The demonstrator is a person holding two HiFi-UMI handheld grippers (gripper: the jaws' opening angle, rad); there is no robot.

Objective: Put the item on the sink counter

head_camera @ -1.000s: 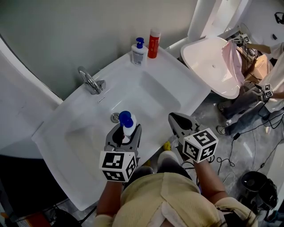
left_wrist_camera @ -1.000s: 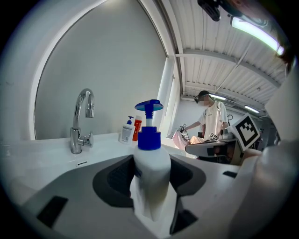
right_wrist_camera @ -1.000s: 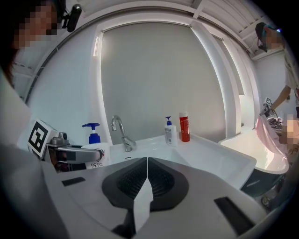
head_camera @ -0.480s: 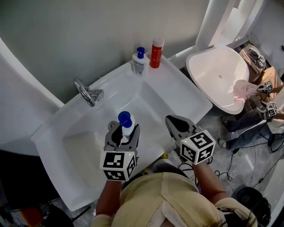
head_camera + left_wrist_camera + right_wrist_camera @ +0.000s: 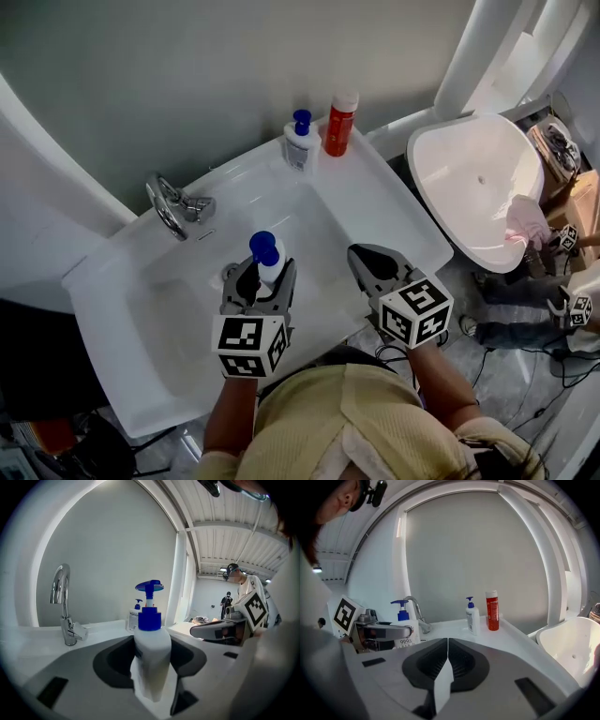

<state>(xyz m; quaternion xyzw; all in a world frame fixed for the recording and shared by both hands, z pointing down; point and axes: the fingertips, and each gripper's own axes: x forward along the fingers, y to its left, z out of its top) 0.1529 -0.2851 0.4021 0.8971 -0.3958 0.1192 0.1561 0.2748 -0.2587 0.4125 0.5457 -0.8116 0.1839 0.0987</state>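
A white pump bottle with a blue pump head (image 5: 267, 255) stands upright between the jaws of my left gripper (image 5: 262, 274), which is shut on its body above the white sink basin (image 5: 178, 309). The left gripper view shows the bottle (image 5: 152, 658) filling the gap between the dark pads. My right gripper (image 5: 367, 259) hovers beside it over the basin's right front edge, shut with nothing in it; in its own view the jaws (image 5: 447, 665) meet in a line. The sink counter (image 5: 375, 192) runs round the basin.
A chrome faucet (image 5: 171, 204) stands at the back left of the sink. A second white pump bottle (image 5: 300, 142) and a red bottle (image 5: 341, 122) stand at the back right corner of the counter. A white bowl-shaped fixture (image 5: 478, 187) sits to the right, with a person beyond it.
The head view has shifted, so the sink sits lower and further left in the picture. Both grippers keep their grip and place over the basin. The person at the right has moved off.
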